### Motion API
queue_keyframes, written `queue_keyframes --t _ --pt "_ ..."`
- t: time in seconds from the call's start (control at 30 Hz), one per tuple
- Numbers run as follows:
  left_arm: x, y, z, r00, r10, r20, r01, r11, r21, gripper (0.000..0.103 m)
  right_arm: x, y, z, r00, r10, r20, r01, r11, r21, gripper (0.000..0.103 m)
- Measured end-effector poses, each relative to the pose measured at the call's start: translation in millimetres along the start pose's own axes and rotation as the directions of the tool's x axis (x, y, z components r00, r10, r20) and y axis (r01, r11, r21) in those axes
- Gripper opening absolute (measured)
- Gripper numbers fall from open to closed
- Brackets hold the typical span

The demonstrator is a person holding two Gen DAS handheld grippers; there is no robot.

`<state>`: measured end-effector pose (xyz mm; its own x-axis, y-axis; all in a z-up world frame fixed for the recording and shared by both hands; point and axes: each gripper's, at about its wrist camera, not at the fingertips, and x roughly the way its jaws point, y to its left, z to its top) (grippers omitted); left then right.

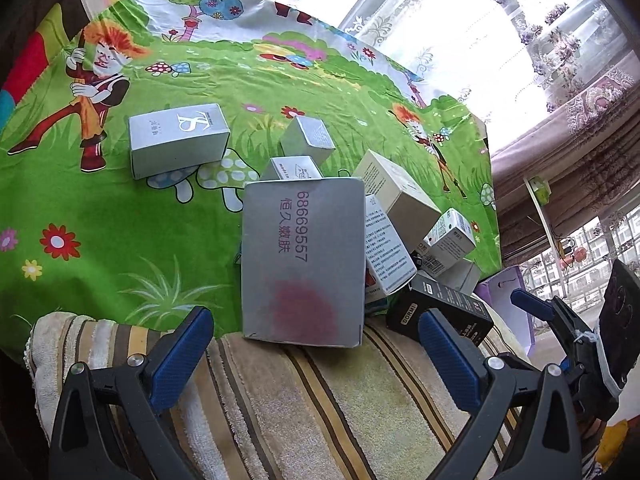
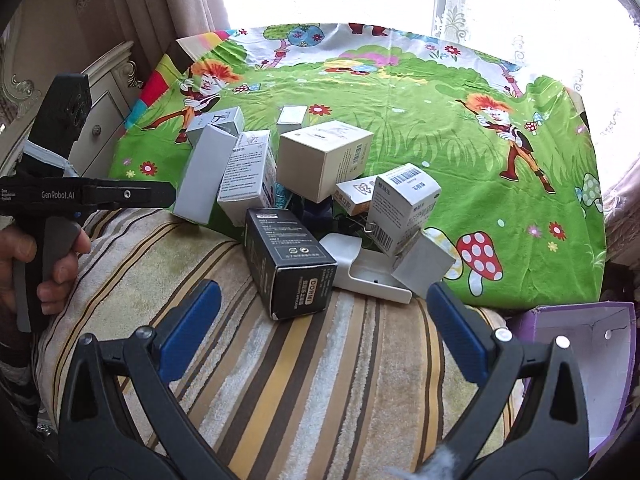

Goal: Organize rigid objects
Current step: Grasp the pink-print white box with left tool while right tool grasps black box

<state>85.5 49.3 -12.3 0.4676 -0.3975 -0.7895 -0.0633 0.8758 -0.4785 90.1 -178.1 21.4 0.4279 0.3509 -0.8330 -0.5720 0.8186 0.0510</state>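
Left wrist view: far left, lone silver cardboard box with a monogram (image 1: 179, 140), flat on the green cartoon-print cloth (image 1: 100, 240), long axis running left to right. At centre, large flat silver box with purple digits (image 1: 303, 260), long axis pointing away from the camera, near end on the striped beige towel (image 1: 300, 408). Right of it, black rectangular DORMI carton (image 1: 440, 308) among leaning white boxes. Left gripper (image 1: 316, 344) spread wide, empty, hovering over the towel. Right wrist view: at left, a hand (image 2: 24, 268) on the other tool's grip; at centre, the black carton on its side, label end toward the camera; right gripper (image 2: 324, 320) wide open, holding nothing; far right, purple open-topped box (image 2: 600, 344).
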Motion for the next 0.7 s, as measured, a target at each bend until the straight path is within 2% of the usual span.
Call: queue_keyframes --t 0.2,0.3,0.43,0.5,0.53,0.57,0.7 --pt "12 8 8 0.999 -0.030 -0.026 0.029 0.999 -0.024 0.103 22 8 17 0.998 0.038 -0.043 -0.041 0.996 -0.074 0.103" --pt "17 6 12 0.999 -0.029 -0.034 0.028 1.000 -0.010 0.100 33 12 21 0.995 0.055 -0.077 -0.062 0.994 -0.092 0.096" --pt "24 9 16 0.998 -0.027 -0.050 0.026 1.000 -0.013 0.094 46 15 22 0.990 0.077 -0.119 -0.089 0.992 -0.092 0.080" --pt "27 9 15 0.998 -0.031 -0.061 0.030 0.999 -0.013 0.084 49 14 20 0.988 0.084 -0.133 -0.096 0.991 -0.089 0.062" --pt "28 9 14 0.997 -0.031 -0.065 0.031 0.999 -0.013 0.081 50 14 20 0.987 0.084 -0.139 -0.097 0.991 -0.088 0.057" --pt "28 10 13 0.997 -0.028 -0.066 0.028 1.000 -0.013 0.072 51 14 19 0.986 0.090 -0.143 -0.103 0.991 -0.086 0.048" --pt "23 6 10 0.999 -0.012 -0.036 0.012 1.000 -0.002 0.067 44 13 17 0.987 0.111 -0.114 -0.120 0.990 -0.074 0.044"
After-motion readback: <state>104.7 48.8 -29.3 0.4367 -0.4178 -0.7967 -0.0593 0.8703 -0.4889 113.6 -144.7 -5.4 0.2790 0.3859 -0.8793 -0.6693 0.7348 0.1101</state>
